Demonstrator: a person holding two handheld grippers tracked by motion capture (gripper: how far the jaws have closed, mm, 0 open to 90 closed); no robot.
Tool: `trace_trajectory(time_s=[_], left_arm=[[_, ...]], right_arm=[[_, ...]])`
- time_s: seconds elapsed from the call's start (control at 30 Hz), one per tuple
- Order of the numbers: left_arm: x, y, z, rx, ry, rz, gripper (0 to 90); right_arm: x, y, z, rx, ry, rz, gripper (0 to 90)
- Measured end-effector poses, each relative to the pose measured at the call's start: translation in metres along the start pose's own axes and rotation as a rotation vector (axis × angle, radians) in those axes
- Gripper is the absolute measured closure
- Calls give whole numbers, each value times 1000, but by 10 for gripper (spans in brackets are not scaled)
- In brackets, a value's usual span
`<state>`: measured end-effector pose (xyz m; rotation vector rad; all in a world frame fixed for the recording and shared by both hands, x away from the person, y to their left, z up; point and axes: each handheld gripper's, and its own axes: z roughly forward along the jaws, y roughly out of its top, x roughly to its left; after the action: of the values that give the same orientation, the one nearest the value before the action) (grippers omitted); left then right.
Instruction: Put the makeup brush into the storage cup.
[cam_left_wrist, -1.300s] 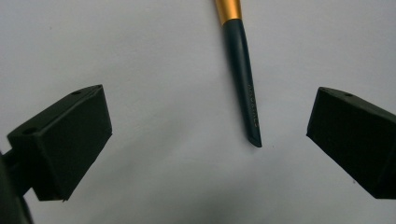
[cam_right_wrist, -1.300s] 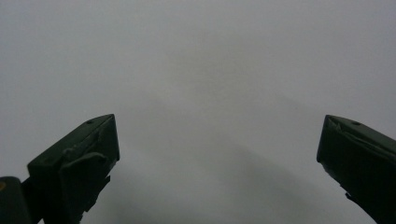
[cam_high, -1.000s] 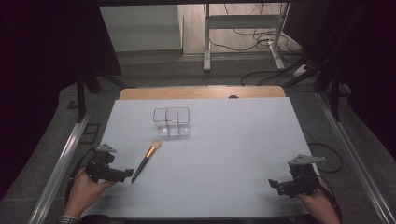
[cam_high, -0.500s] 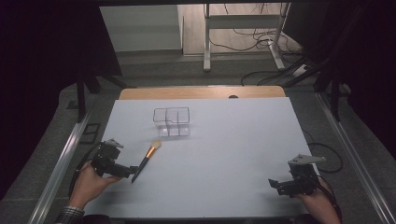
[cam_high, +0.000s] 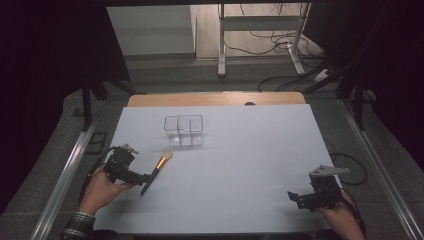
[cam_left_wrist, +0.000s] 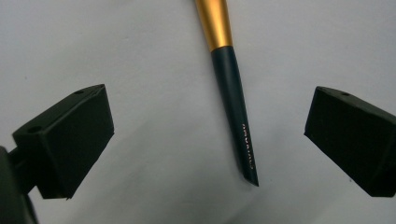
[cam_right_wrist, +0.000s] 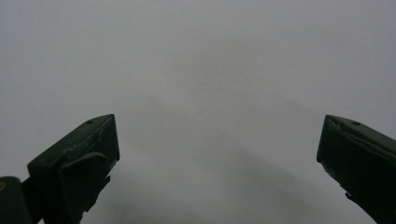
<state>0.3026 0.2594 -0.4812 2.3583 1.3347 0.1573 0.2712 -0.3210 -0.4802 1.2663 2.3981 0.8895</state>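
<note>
Closer now, my left gripper (cam_left_wrist: 205, 140) straddles the brush (cam_left_wrist: 232, 93), fingers apart; I should centre, then squeeze its handle.

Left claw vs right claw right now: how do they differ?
The left claw has the dark handle end of the brush lying between its jaws, untouched; the right claw has only bare table between its jaws. In the high view the left claw sits by the brush, the right claw at the near right corner. Both are open.
</note>
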Motion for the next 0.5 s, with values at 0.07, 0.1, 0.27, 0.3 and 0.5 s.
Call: trace_trajectory(time_s=[0.07, 0.1, 0.27, 0.3, 0.5], left_arm=[[1, 2, 1, 7, 0, 0, 17], [1, 4, 2, 11, -1, 1, 17], [3, 9, 4, 24, 3, 2, 20], [3, 10, 4, 26, 0, 4, 21], [2, 20, 7, 42, 1, 19, 29]], right_arm=[[0, 0, 0, -1, 0, 0, 0], [0, 0, 0, -1, 0, 0, 0], [1, 0, 0, 5, 0, -6, 0], [1, 0, 0, 5, 0, -6, 0], [1, 0, 1, 8, 2, -8, 0]])
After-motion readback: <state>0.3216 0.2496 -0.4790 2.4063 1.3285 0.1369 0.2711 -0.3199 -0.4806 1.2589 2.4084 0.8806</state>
